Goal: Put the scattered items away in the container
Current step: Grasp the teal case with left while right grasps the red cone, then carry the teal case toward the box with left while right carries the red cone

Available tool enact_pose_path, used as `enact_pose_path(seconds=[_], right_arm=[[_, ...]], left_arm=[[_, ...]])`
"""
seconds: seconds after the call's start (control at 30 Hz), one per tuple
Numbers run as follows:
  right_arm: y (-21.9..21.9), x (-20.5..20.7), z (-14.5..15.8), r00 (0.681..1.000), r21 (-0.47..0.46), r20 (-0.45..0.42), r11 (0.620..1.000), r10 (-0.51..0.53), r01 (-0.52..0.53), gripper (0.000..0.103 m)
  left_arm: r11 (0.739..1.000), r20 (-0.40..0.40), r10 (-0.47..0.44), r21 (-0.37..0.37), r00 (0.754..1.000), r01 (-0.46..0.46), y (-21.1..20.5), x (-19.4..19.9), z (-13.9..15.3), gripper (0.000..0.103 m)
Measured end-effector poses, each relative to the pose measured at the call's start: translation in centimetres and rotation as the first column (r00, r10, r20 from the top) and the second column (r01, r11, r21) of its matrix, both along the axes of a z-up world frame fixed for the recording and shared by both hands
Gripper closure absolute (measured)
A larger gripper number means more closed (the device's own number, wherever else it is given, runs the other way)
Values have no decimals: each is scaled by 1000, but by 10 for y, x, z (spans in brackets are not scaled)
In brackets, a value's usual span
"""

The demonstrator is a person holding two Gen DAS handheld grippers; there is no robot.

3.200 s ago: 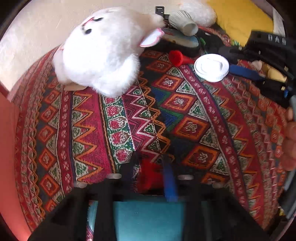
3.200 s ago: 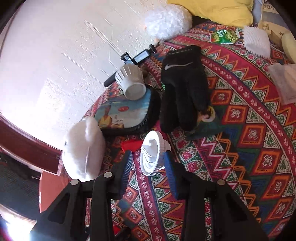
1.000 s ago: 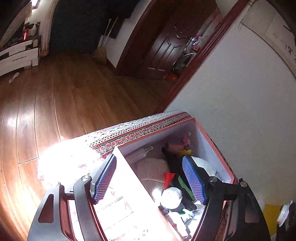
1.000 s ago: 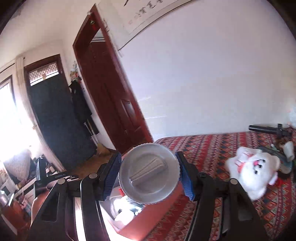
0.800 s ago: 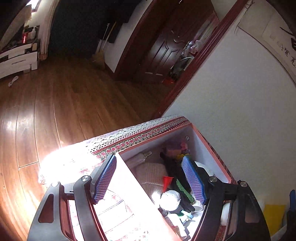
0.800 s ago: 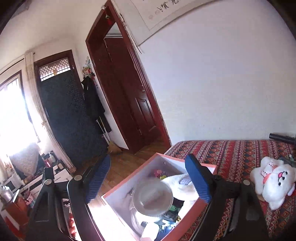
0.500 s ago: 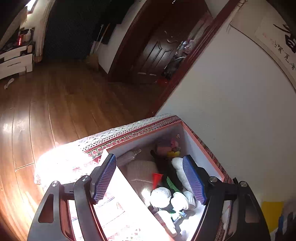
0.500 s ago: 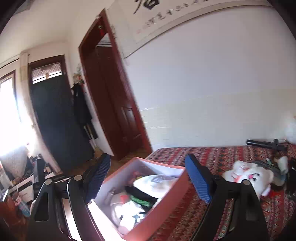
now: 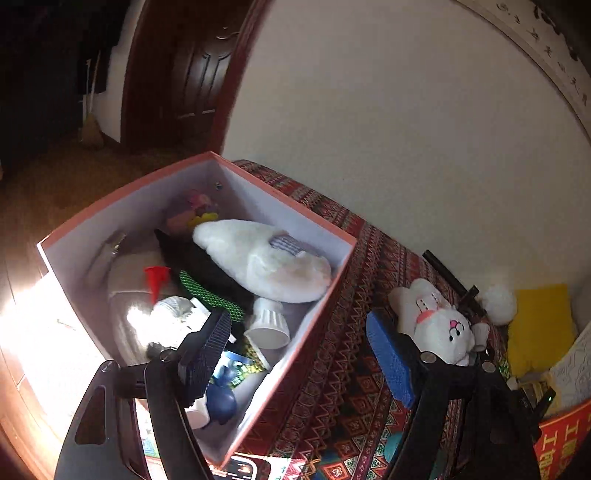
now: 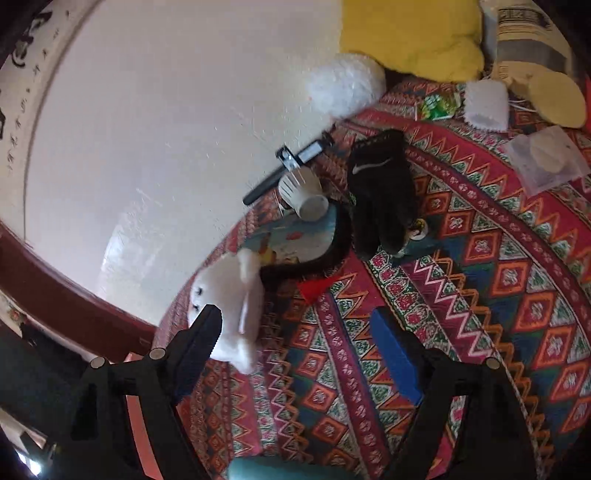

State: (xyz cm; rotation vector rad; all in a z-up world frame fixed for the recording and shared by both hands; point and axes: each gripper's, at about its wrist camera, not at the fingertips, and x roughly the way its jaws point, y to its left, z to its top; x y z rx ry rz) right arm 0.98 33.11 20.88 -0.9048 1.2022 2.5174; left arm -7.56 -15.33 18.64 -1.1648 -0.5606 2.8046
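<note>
Both grippers, left (image 9: 297,354) and right (image 10: 299,349), are open and hold nothing. The box (image 9: 343,266) is under the left fingers; the rabbit toy (image 10: 231,299) lies by the right gripper's left finger.

A room in a home.
There is a bright patterned blanket (image 10: 480,280), a toy bunny (image 9: 439,326), a yellow pillow (image 10: 410,33) and a dark wooden door (image 9: 195,74).

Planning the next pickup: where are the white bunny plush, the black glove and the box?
white bunny plush (image 10: 229,295), right wrist view, its body.
black glove (image 10: 380,192), right wrist view, its palm.
box (image 9: 325,295), left wrist view, its right wall.
</note>
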Motion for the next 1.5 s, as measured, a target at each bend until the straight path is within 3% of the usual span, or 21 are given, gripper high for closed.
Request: enact_pose_path(seconds=[0.13,0.23,0.3,0.33,0.37,0.4,0.5,0.57,0.6,0.7,0.83,0.9,0.93,0.97,1.07,1.17,1.23,1.3,1.37,1.4,1.5], right_arm=[[-8,-62,-27,985,100,121,985,127,-139,22],[-11,-99,-55,968,165,215,972,131,-168,22],[-9,-113,-70,966,203,229,965,119,-167,20],[-11,-116,-71,968,255,228,953,106,-164,32],[-14,-119,-71,963,306,251,936,96,-173,53],[-14,-120,-71,958,325,269,927,98,-186,53],[-2,-107,-67,967,210,219,962,129,-176,53],[11,-93,-62,979,75,146,985,145,-157,89],[16,-84,-56,984,21,110,989,141,-145,90],[24,-50,-31,993,-31,24,993,115,-115,90],[26,-11,-12,994,-84,-45,991,104,-107,87],[22,-5,-14,993,-58,-27,991,116,-118,60],[18,-9,-17,993,-41,12,992,118,-118,24],[15,-16,-22,992,-41,52,993,114,-112,13],[14,-39,-41,990,-73,83,991,117,-111,22],[-10,-65,-44,971,135,160,970,179,-202,24],[-30,-84,-53,939,287,240,906,246,-311,24],[-48,-95,-68,894,398,357,822,270,-407,45],[-57,-94,-69,884,480,392,764,253,-431,65],[-54,-92,-66,886,464,385,776,257,-427,69],[-31,-82,-60,915,325,287,869,285,-373,70]], left_arm=[[996,18,-66,-51,998,67,39,-7,-8,27],[993,30,-88,-80,996,90,52,-11,-12,27],[992,38,-81,-98,996,84,52,-14,-14,27],[991,43,-74,-105,996,78,49,-17,-17,27],[991,48,-65,-110,997,70,48,-19,-18,27],[992,51,-59,-111,997,64,46,-21,-19,27],[989,61,-99,-105,993,105,54,-22,-19,27],[973,90,-188,-121,978,198,74,-22,-24,27],[955,122,-255,-120,959,270,89,-21,-31,25],[863,239,-458,-110,856,493,148,-9,-62,24],[766,357,-557,-129,750,630,214,25,-107,24],[700,399,-590,-180,701,692,237,46,-124,24],[657,413,-603,-227,682,719,247,56,-130,24],[616,420,-616,-270,667,739,254,64,-135,24],[519,432,-653,-343,622,783,266,76,-144,24],[474,432,-673,-372,601,798,261,74,-145,24],[444,435,-681,-393,589,805,256,71,-146,24],[410,439,-688,-421,577,809,252,68,-147,24],[378,435,-701,-446,565,812,252,68,-148,24],[359,433,-712,-451,552,817,253,69,-148,24],[284,430,-759,-458,489,843,259,77,-150,24]])
